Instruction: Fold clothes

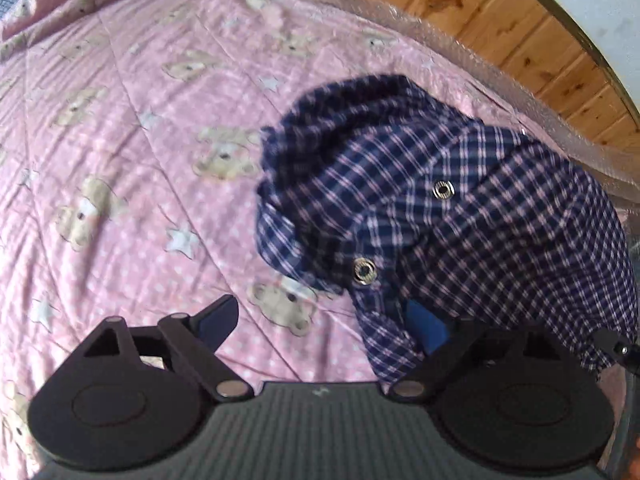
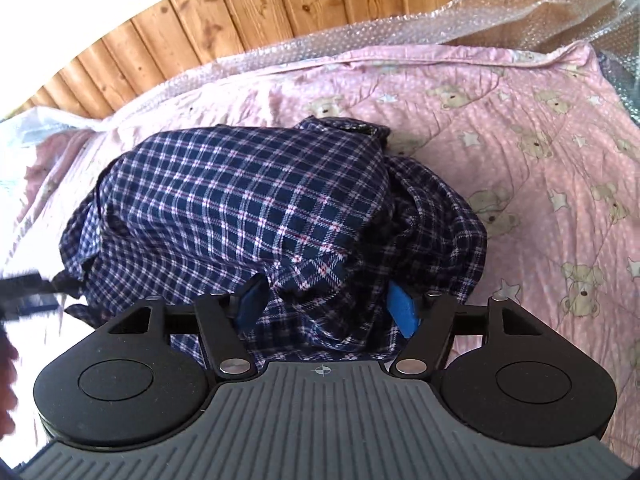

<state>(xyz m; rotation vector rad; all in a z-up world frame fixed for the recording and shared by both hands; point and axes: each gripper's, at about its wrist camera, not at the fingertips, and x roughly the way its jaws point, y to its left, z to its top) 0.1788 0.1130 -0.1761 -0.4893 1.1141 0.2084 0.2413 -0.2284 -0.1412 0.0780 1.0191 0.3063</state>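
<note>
Navy plaid shirt [image 2: 248,216] bunched in a rounded heap on the pink teddy-bear quilt [image 1: 120,160], near the quilt's far edge where bubble wrap [image 2: 360,36] and a wood-panelled wall [image 2: 240,4] begin. No flat panels, no squared edges, no tucked sleeves to be seen; two metal snaps [image 1: 443,190] showing on a rumpled placket, cloth lapping over itself in loose folds. Left gripper [image 1: 320,320] wide open, its left finger bare over the quilt, its right finger with blue pad half buried under the shirt's hanging edge. Right gripper [image 2: 328,300] also spread, both blue pads [image 2: 402,308] pushed into the near side of the heap with cloth bulging between them, not pinched so far as visible. A blurred hand [image 2: 6,380] at the left margin of the right wrist view. Judged by the lie of the cloth: far from folded, with spreading, smoothing and every fold left to do; equally consistent with a garment just gathered up for laying out or just dropped after a failed fold.
</note>
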